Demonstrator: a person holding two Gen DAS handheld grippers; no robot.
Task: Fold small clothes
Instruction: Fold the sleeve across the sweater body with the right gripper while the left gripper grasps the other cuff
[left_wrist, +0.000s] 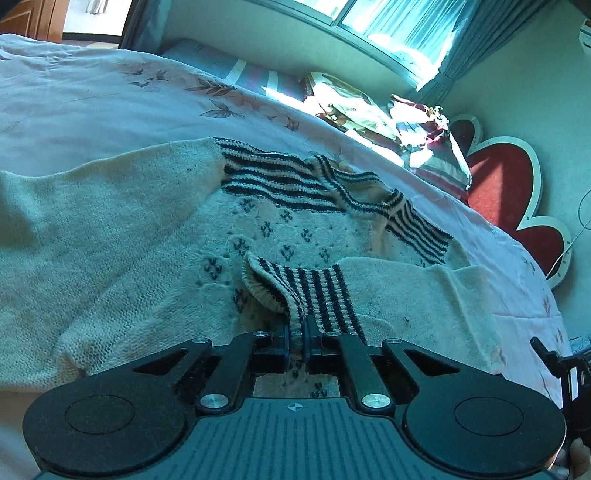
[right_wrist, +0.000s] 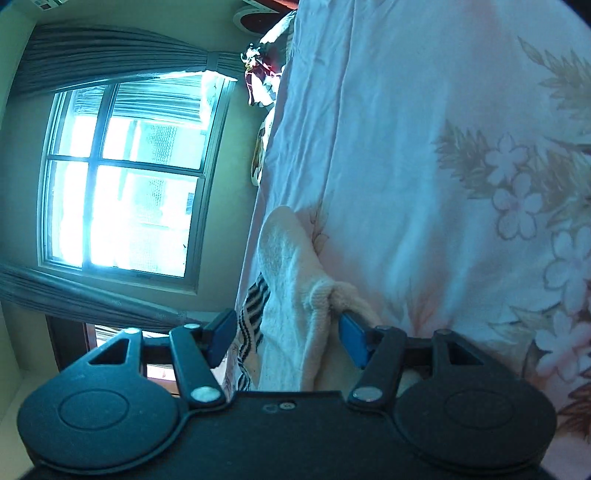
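Cream knitted sweater (left_wrist: 122, 229) with navy-striped yoke and small navy motifs, lying spread on the pink floral bedsheet (left_wrist: 92, 96). Left gripper (left_wrist: 297, 334): jaws pinched tight on the striped cuff (left_wrist: 314, 291) of a sleeve folded over the body. Right gripper (right_wrist: 286, 338): rolled sideways, jaws part open, cream sleeve (right_wrist: 295, 280) between them, pads not clearly pressing it. Heart-shaped headboard (left_wrist: 506, 177) beyond.

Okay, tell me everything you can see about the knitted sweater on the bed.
The sweater is a cream hand-knit lying spread on the pink floral bedsheet. Navy and cream stripes band its neck area and a cuff, and small navy motifs dot the body. The left tool is shut on the striped cuff, lifting it. In the right wrist view, a plain cream part sits between the right tool's open pads.
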